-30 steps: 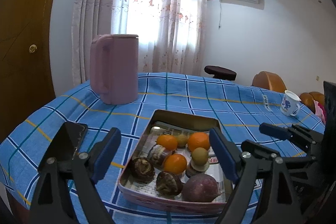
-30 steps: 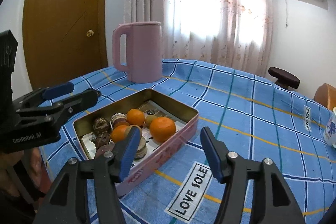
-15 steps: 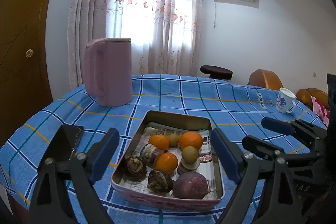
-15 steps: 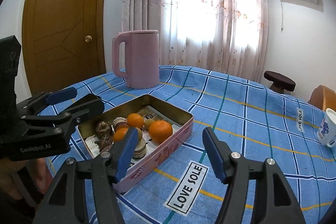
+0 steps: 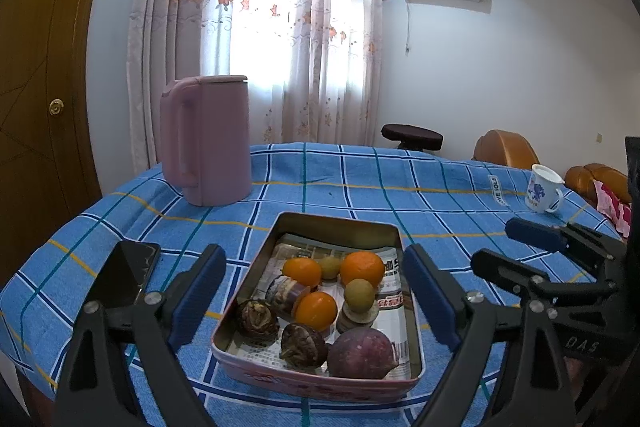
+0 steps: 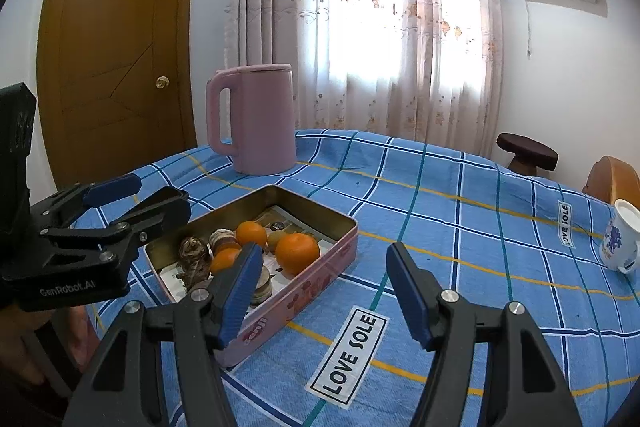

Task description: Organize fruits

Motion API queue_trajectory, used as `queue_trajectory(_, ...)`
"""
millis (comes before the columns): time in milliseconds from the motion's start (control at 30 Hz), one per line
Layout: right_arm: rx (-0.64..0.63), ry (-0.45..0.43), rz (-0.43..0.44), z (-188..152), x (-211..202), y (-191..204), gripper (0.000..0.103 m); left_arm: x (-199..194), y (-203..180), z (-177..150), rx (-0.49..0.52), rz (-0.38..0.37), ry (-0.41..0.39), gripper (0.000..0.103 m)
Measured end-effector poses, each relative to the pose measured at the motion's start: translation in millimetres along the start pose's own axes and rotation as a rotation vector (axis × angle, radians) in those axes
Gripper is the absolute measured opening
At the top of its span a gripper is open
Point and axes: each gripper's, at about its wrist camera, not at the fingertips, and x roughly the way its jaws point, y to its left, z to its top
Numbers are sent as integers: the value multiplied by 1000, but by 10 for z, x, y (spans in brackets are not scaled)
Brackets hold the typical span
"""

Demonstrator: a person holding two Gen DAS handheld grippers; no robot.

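Observation:
A pink rectangular tin lined with newspaper holds several fruits: oranges, small green fruits, dark wrinkled fruits and a large purple one. My left gripper is open and empty, held just above the tin's near end, its fingers either side of it. It also shows in the right wrist view. My right gripper is open and empty, right of the tin over the cloth. It shows in the left wrist view.
A pink kettle stands at the back left of the blue checked tablecloth. A black phone lies left of the tin. A white cup with blue print stands at the right. Chairs and a stool are beyond.
Both grippers have pulled back and risen a little; the tin and fruits appear lower and farther in view. Both stay open. Nothing on the table has moved.

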Motion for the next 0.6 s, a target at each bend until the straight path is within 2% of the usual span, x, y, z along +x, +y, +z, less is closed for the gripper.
queue_trajectory(233,18,-7,-10,-9,-29,-58,66,-4,-7,2,2,2,-1,95)
queue_trajectory(367,22,-13,-24,-16,-56,-94,67,-17,-20,9,10,7,-8,100)
queue_trajectory(600,16,-29,-55,-18,-129,-153,67,-100,-53,58,32,20,-37,103)
